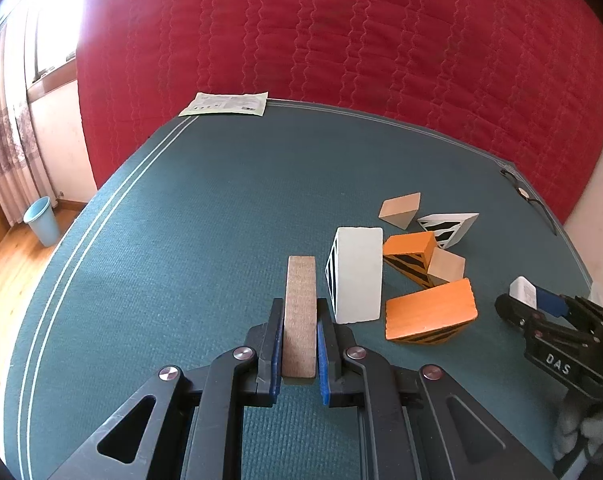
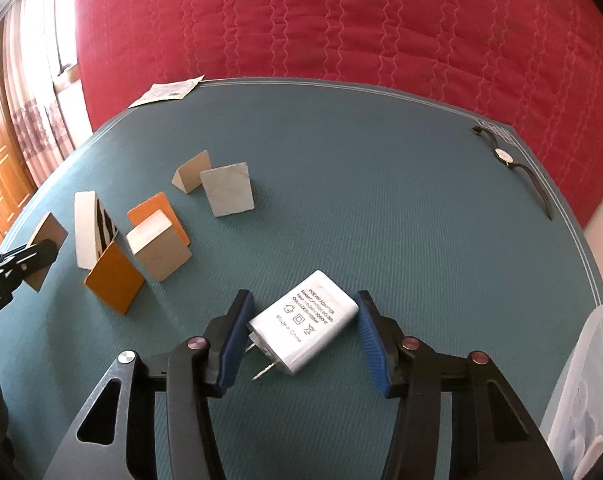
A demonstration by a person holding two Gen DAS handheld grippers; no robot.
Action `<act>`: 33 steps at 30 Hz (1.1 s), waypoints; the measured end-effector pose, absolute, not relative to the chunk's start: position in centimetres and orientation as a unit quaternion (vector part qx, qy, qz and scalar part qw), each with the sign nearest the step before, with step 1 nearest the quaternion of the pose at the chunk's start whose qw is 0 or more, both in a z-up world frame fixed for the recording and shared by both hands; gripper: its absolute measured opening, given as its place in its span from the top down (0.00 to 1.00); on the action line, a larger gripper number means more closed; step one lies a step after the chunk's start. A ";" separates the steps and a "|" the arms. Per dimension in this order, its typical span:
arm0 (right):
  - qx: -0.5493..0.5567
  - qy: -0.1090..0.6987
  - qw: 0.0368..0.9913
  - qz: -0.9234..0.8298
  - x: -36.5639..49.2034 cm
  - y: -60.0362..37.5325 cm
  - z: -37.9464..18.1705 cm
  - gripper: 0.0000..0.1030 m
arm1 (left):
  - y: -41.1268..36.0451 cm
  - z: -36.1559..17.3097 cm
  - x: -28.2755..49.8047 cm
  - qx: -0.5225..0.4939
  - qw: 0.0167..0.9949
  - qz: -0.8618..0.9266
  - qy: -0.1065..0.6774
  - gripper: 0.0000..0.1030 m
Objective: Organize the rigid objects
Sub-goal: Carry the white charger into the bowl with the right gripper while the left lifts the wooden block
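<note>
My left gripper (image 1: 300, 303) is shut on a thin brown wooden block (image 1: 300, 280) held on edge just above the green table mat (image 1: 201, 220). To its right stand a tall white block (image 1: 357, 276), two orange striped blocks (image 1: 429, 312) (image 1: 409, 246), a beige wedge (image 1: 399, 210) and a zebra-striped wedge (image 1: 449, 226). My right gripper (image 2: 303, 298) has its blue pads (image 2: 231, 340) against two opposite corners of a white power adapter (image 2: 305, 322), prongs pointing back towards me. In the left wrist view the right gripper (image 1: 535, 300) sits at the far right.
A wristwatch (image 2: 503, 156) lies near the mat's far right edge and a paper packet (image 2: 169, 90) at the far left corner. A clear plastic container (image 2: 581, 380) stands at the right edge. A red quilt (image 1: 341, 40) hangs behind; a blue bin (image 1: 41, 220) is on the floor.
</note>
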State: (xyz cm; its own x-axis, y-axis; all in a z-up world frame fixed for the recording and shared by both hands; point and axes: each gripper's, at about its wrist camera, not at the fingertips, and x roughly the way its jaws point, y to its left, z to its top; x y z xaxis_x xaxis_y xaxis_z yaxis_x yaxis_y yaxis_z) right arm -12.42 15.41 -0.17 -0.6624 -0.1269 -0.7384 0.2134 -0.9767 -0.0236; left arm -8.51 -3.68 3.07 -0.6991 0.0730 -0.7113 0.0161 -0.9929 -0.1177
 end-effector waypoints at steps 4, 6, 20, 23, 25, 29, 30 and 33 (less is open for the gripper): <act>0.401 0.045 0.097 -0.910 -11.3 15.6 -0.1 0.49 | -3.5 3.1 -8.4 -0.386 0.018 0.921 -0.055 0.86; 0.402 0.040 0.100 -0.909 -10.5 15.7 0.0 0.49 | -3.4 3.2 -8.4 -0.385 0.019 0.921 -0.055 0.86; 0.380 0.016 0.120 -0.917 -4.0 17.0 2.0 0.49 | -2.2 3.9 -7.4 -0.373 0.027 0.926 -0.043 0.86; 0.373 0.010 0.117 -0.920 -2.9 17.7 2.6 0.49 | -1.9 4.1 -7.1 -0.370 0.029 0.928 -0.040 0.86; 0.369 0.006 0.113 -0.923 -2.4 18.3 2.9 0.49 | -1.6 4.2 -6.9 -0.369 0.031 0.928 -0.037 0.86; 0.360 0.002 0.102 -0.927 -1.4 19.6 3.5 0.49 | -1.1 4.5 -6.4 -0.364 0.034 0.930 -0.028 0.86; 0.359 0.001 0.099 -0.928 -1.2 20.0 3.6 0.49 | -0.9 4.5 -6.3 -0.363 0.036 0.931 -0.026 0.86; 0.358 -0.004 0.091 -0.929 -0.7 20.8 3.7 0.49 | -0.3 4.5 -6.0 -0.362 0.041 0.931 -0.021 0.86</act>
